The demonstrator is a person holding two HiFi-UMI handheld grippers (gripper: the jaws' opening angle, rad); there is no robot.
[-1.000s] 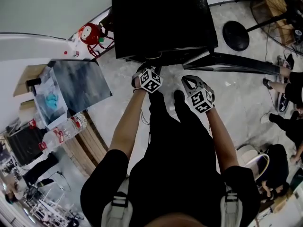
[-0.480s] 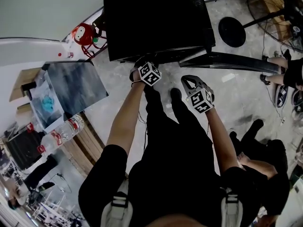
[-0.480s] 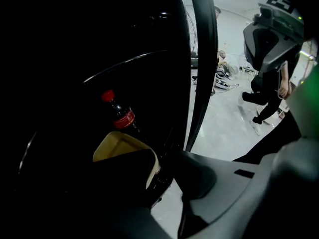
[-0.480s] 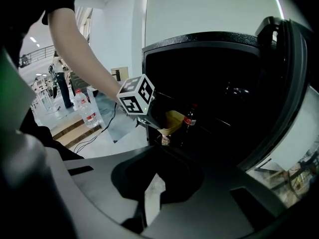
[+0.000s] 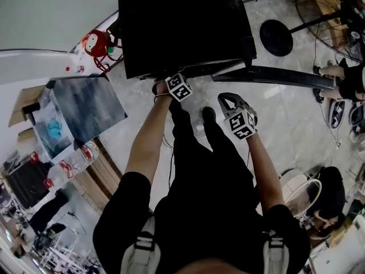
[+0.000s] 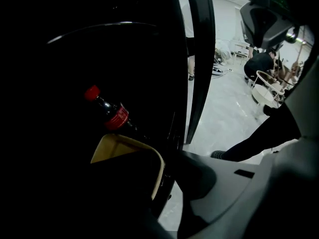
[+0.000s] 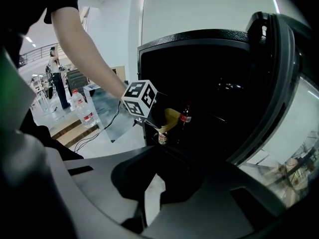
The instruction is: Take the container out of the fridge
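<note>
Grey floor (image 5: 285, 119), open black fridge (image 5: 182, 27): we're at reach-in, left gripper (image 6: 164, 180) spread round yellow container (image 6: 107, 151) rim, right gripper (image 7: 152, 193) closed empty; next clamp, withdraw.

Past the right edge of the desk (image 5: 85, 104), the fridge (image 5: 182, 27), door (image 5: 274, 76) swung out to the right. Inside, near the front, the container (image 6: 127, 156), with a bottle (image 6: 112, 113) just beyond it. Water bottles (image 5: 85, 151) by the near corner of the desk.
</note>
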